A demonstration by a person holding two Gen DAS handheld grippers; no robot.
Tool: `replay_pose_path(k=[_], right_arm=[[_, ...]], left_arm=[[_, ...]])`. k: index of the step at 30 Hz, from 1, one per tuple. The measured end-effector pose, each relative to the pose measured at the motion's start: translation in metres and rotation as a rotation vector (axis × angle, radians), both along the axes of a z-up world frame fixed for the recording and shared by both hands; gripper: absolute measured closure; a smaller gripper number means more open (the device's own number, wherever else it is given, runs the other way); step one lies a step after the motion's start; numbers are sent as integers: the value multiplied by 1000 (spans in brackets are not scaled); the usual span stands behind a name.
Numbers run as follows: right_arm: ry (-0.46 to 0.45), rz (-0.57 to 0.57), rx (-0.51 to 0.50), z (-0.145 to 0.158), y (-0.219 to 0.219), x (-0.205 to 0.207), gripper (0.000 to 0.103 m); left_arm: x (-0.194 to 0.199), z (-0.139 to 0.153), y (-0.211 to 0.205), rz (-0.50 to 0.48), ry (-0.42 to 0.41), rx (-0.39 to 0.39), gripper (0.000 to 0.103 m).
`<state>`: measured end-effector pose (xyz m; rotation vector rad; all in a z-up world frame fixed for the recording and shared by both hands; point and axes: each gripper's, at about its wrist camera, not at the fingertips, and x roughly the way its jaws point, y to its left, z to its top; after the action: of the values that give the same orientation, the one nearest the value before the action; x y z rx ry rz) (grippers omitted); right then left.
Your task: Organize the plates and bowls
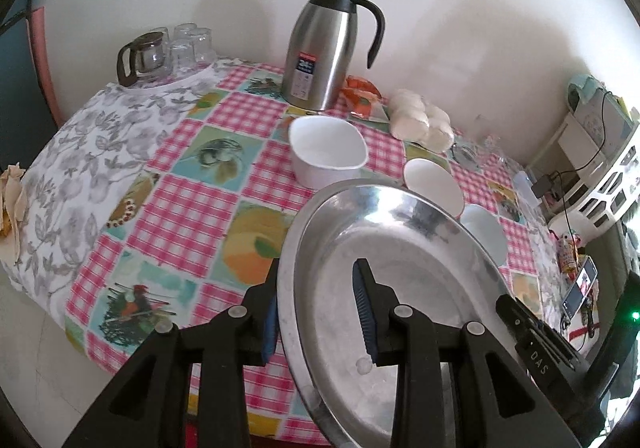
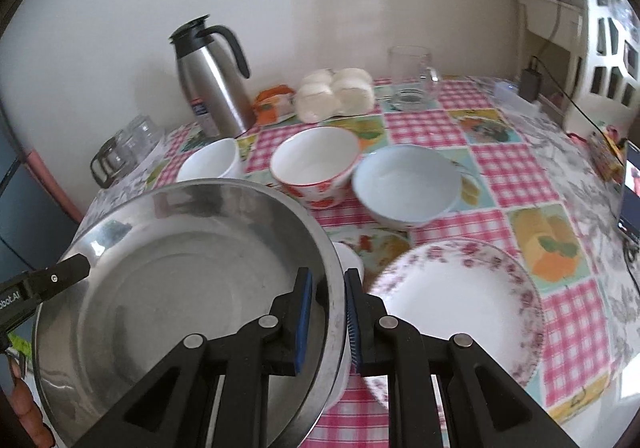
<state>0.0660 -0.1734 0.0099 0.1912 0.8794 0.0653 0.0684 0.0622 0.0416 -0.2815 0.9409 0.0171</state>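
A steel plate (image 1: 400,280) is held above the table by both grippers; it also shows in the right wrist view (image 2: 180,288). My left gripper (image 1: 316,312) is shut on its left rim. My right gripper (image 2: 328,312) is shut on its right rim. On the table stand a white square bowl (image 1: 326,152), a white bowl with red flowers (image 2: 316,168), a pale blue bowl (image 2: 408,184) and a floral plate (image 2: 460,308). A white dish (image 2: 350,260) lies partly hidden under the steel plate.
A steel thermos jug (image 1: 328,44) stands at the back by the wall. A glass teapot and glasses (image 1: 164,52) stand at the far left. Wrapped white buns (image 2: 336,92), a glass mug (image 2: 412,76) and a phone (image 2: 632,192) are at the right.
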Motion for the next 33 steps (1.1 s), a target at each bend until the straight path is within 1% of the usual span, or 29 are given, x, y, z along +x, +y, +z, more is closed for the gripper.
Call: replay_pose_path(k=[6,9,15,17,19,20,24,26,28,31,33], right_arm=[[21,-20,-5,-8,-16,-2,86],[42,-17,-15,-14,-17,-1,86],[85,-24,-48,-29,-16,4,85],[94,-29,-57,-34,-16,7,85],[100,-33,-67,-38,-16,9,85],[104,-33,-68,-40,-16,11,85],[126,-28,-70,-48,-11,15,85],[136,-22,-97,-53,-5,17,83],[147,-16,-121,-58,-1,19,83],[171,-20,-137,-66,-1,21,83],[166,-17,-133,-68,-1,22,83]], left_arm=[[8,-4,-13,3,6,-4,68],[12,-15,-16,10,27,4,64],[20,-42,-16,6,59,-16,64],[25,-56,-13,6,102,-36,64],[31,-71,-9,12,147,-74,64],[32,-74,-9,14,156,-78,64],[35,-87,-7,27,191,-65,64],[34,-92,-7,24,201,-70,63],[36,-97,-8,14,216,-68,57],[39,-106,-10,5,249,-59,55],[41,-110,-10,5,262,-56,55]])
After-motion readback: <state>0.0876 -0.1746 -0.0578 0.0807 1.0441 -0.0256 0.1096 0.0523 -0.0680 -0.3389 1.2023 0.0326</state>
